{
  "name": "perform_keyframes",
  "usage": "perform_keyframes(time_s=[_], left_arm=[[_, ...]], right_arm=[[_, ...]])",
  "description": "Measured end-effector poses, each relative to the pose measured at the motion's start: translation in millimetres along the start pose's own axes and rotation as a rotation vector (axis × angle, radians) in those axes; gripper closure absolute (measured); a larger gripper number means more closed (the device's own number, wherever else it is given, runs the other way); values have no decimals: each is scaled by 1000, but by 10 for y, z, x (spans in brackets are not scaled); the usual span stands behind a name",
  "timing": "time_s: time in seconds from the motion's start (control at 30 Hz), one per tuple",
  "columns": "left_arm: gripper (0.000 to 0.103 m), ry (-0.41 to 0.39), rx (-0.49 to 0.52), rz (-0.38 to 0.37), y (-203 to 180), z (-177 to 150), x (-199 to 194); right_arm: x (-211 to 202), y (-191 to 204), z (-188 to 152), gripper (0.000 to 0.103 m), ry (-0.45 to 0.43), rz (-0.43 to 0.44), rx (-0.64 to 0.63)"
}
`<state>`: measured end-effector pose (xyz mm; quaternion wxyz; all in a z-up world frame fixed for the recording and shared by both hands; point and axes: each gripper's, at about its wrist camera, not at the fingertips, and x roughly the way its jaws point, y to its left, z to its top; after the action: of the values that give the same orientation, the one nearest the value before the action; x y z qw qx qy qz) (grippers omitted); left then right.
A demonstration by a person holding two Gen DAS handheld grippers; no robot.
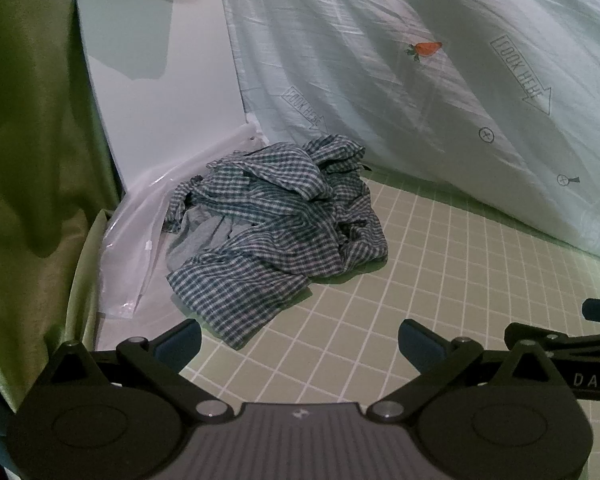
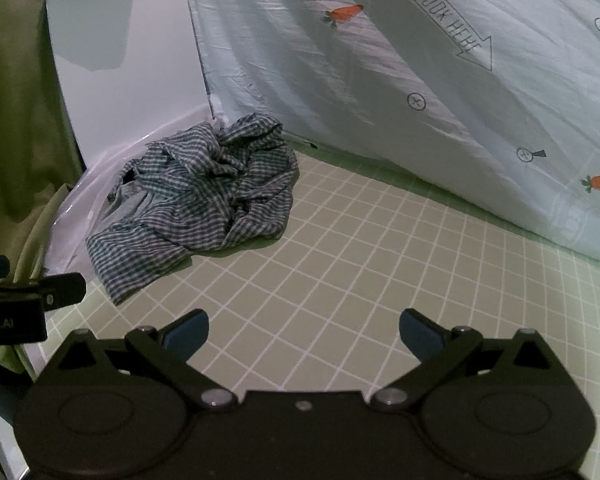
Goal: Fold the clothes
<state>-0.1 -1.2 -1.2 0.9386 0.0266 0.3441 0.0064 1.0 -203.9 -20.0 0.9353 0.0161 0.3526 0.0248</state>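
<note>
A crumpled blue-and-white checked garment (image 1: 276,216) lies in a heap on the green gridded mat (image 1: 420,280), with a patch of grey cloth (image 1: 204,236) showing at its left side. My left gripper (image 1: 300,340) hovers in front of the heap, open, nothing between its blue pads (image 1: 182,342). In the right wrist view the same checked garment (image 2: 204,196) sits at the far left of the mat (image 2: 360,260). My right gripper (image 2: 304,332) is open and empty over bare mat, to the right of the heap. The left gripper's side shows at that view's left edge.
A pale sheet printed with carrots and "LOOK HERE" arrows (image 1: 440,80) rises behind the mat. A white board (image 1: 168,92) and clear plastic film (image 1: 132,248) stand at the back left corner. Green fabric (image 1: 32,152) hangs along the left side.
</note>
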Motion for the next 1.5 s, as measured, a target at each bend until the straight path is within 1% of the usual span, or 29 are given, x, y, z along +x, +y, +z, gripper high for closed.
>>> perform_keyframes(time_s=[0.13, 0.53, 0.8, 1.5], left_arm=[[0, 1, 0, -3, -27, -18, 12], [0, -10, 8, 6, 15, 88, -55], [0, -22, 6, 6, 23, 42, -80], [0, -19, 1, 1, 21, 19, -54]], right_arm=[[-1, 5, -39, 0, 2, 1, 1], [-74, 37, -27, 0, -7, -2, -7], [-81, 54, -43, 0, -10, -4, -21], [-48, 67, -62, 0, -11, -11, -22]])
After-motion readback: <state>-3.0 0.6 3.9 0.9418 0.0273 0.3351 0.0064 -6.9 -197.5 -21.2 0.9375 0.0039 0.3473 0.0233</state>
